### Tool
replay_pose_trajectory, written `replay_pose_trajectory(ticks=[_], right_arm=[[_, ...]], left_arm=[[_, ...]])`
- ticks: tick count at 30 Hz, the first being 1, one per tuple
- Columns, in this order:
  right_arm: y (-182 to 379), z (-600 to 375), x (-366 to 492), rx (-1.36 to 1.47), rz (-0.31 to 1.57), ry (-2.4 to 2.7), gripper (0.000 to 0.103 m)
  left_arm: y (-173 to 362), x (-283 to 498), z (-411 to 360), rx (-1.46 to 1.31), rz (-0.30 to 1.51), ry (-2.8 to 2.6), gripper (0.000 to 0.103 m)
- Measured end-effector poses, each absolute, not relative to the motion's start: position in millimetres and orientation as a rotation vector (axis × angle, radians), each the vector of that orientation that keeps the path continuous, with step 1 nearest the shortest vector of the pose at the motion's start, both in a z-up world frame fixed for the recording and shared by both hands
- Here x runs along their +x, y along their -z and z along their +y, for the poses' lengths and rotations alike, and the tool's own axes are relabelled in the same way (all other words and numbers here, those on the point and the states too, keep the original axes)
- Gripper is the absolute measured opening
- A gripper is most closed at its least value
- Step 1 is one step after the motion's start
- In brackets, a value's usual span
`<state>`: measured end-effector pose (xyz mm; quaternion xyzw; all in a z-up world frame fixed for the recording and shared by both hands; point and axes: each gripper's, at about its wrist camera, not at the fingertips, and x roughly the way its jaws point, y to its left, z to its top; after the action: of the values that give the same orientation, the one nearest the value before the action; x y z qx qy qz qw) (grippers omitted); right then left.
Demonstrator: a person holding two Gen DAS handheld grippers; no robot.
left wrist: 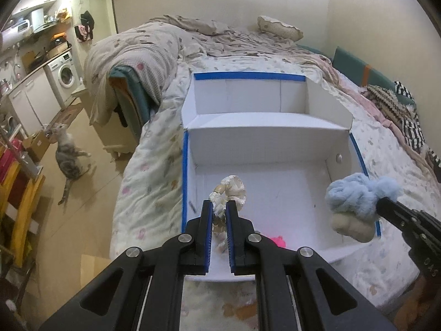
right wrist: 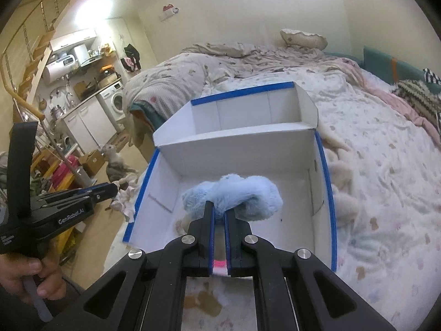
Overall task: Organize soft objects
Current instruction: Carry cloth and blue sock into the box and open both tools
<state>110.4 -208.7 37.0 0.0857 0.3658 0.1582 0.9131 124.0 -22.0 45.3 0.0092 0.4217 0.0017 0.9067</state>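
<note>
A white box with blue-taped edges (left wrist: 185,165) (right wrist: 328,193) lies on the bed, split into a near and a far compartment. My left gripper (left wrist: 219,207) is shut on a small cream doll in a white dress (left wrist: 233,190), held above the near compartment's left side. It shows in the right wrist view (right wrist: 124,197) just outside the box's left wall. My right gripper (right wrist: 219,209) is shut on a light blue fluffy plush (right wrist: 234,195) with a cream part below (left wrist: 350,224), above the near compartment. A pink item (left wrist: 277,240) lies on the box floor.
The bed (right wrist: 386,165) carries a floral quilt, a bunched duvet (left wrist: 143,52) and a pillow (left wrist: 279,27). Striped and pink clothes (left wrist: 399,110) lie at the right. A grey cat (left wrist: 67,154) sits on the floor left of the bed, by kitchen units and a washing machine (left wrist: 64,74).
</note>
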Motion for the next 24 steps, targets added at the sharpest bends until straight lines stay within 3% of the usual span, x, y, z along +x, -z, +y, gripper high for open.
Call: replay_pose_trajectory(ticks=[11, 24], right_arm=[[0.1, -215.7, 172.5, 0.192, 0.831, -0.281, 0.008], [66.0, -213.2, 190.5, 0.226, 1.040, -0.266, 0.008]], left_arm=[[-1.8, 184.2, -52.1, 0.058, 0.905, 0.020, 0.009], [57.9, 202.2, -64.9, 0.072, 0.996, 0.063, 0.009]])
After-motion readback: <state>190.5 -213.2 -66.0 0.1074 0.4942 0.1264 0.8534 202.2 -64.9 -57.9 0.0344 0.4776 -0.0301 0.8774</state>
